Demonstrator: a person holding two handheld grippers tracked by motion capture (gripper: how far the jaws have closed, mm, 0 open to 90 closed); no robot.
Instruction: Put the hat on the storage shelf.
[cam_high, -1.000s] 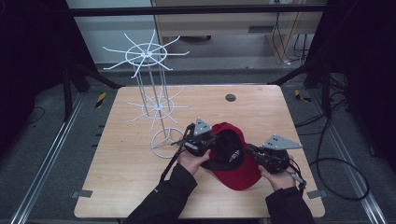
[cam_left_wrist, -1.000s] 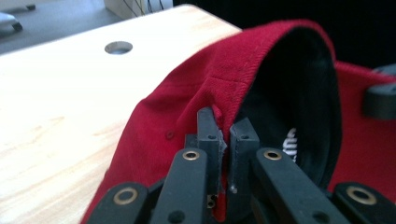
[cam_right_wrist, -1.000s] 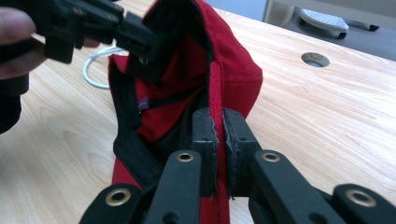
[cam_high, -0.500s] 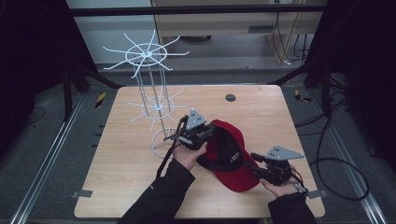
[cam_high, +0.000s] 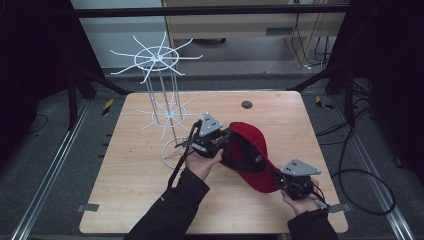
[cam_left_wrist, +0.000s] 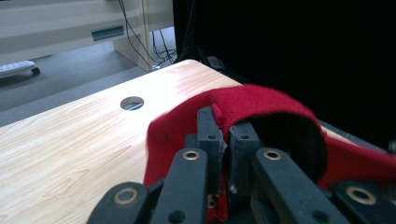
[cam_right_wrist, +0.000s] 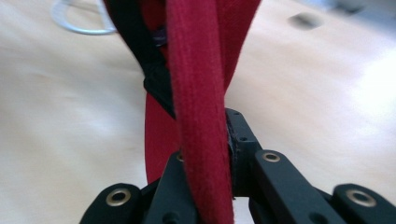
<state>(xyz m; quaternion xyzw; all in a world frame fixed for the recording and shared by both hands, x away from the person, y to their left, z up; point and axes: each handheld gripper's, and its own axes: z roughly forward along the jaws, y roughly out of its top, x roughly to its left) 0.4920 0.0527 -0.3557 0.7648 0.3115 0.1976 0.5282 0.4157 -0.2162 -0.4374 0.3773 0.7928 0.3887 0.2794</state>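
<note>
A red cap (cam_high: 250, 150) hangs between my two grippers over the middle of the wooden table (cam_high: 140, 200). My left gripper (cam_high: 227, 142) is shut on the cap's rear edge. In the left gripper view its jaws (cam_left_wrist: 227, 126) pinch the red fabric (cam_left_wrist: 261, 100), with the dark lining just beyond them. My right gripper (cam_high: 277, 177) has just been closing and is now shut on the cap's brim near the front right. In the right gripper view the red brim (cam_right_wrist: 196, 70) runs up from between its jaws (cam_right_wrist: 219, 135).
A white wire hat rack (cam_high: 162, 100) stands at the table's left rear, its ring base (cam_high: 172, 150) close to my left hand. A round cable hole (cam_high: 246, 104) sits near the far edge. Dark frame posts flank the table.
My right gripper dropped toward the near right, opened and closed again on the brim. My left gripper lifted the cap's rear edge slightly, so the cap now stretches between them.
</note>
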